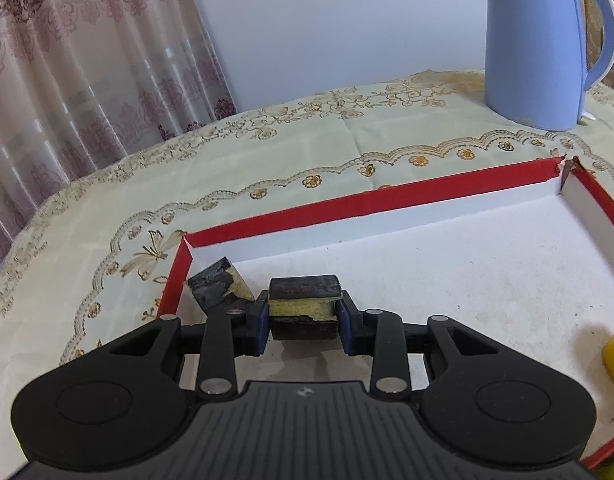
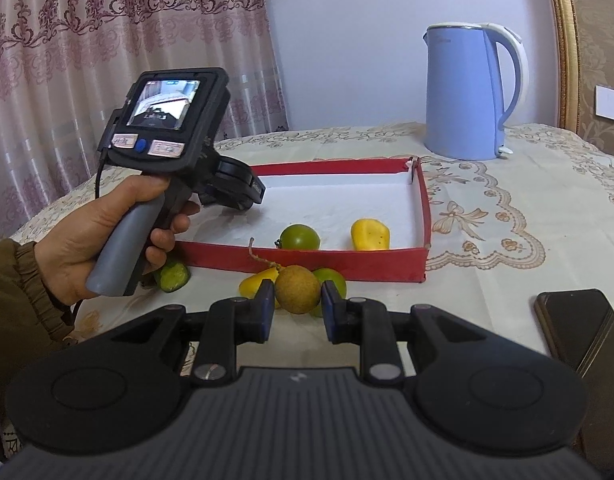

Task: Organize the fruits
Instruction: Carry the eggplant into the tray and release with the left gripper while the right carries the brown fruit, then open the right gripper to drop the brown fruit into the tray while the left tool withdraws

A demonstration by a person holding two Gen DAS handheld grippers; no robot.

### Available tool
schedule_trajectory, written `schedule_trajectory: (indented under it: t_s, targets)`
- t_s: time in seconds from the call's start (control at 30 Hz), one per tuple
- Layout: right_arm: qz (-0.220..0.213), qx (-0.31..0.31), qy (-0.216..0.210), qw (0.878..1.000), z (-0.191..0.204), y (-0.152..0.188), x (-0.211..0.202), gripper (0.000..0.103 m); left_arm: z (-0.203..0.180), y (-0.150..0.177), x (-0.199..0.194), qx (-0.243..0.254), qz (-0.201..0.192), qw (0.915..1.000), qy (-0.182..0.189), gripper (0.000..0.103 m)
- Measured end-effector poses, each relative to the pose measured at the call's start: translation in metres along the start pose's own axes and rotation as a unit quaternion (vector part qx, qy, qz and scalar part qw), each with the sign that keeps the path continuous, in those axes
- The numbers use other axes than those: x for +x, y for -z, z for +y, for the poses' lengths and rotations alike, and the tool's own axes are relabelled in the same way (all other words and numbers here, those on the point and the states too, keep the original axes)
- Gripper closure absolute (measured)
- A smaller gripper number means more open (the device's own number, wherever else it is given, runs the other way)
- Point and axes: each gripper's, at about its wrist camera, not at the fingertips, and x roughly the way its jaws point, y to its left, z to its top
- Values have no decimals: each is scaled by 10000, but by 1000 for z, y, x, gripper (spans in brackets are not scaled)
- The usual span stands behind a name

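Inside the shallow red-rimmed cardboard tray (image 1: 347, 204) on the table, a dark-skinned, yellow-fleshed fruit chunk (image 1: 303, 307) is clamped by the left gripper (image 1: 303, 326), release presumably due, while a round brown fruit (image 2: 297, 289) is pinched outside by the right gripper (image 2: 297, 314).

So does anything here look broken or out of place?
Yes. The red tray has a torn far corner, where its walls have split apart. The dark block in the left gripper is chipped and layered, unlike the fruit. A phone also lies on the tablecloth near the fruit.
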Motion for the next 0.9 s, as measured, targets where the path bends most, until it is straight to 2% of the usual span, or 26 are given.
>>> schedule_trajectory:
  t_s: [0.03,0.07,0.17,0.33,0.47,0.57,0.67,0.9]
  targets:
    - [0,4,7,10000,-1,0,1,80,3,0,-2,-59,12,10000,51,69]
    - [0,9,21,10000,-1,-1,1,80,7,1,-4,-129,9,9998,116,62]
    - [-7,27,39,10000,-3,-2,4,80,17,3,-15,-291,-109,9993,198,51]
    - [-36,108,25,9999,-7,-8,11,80,33,12,-41,-375,-348,9987,64,43]
    - [-69,150,26,9999,-10,-14,17,79,50,34,-66,-642,-487,9967,-48,32]
    - [-87,214,-7,9997,-15,-24,25,79,61,57,-91,-825,-676,9942,-153,30]
    - [-122,193,62,9997,-18,-37,38,79,69,80,-112,-1028,-812,9911,-219,21]
    - [6,311,330,9990,-33,-66,84,79,92,123,-129,-1308,-725,9888,-18,21]
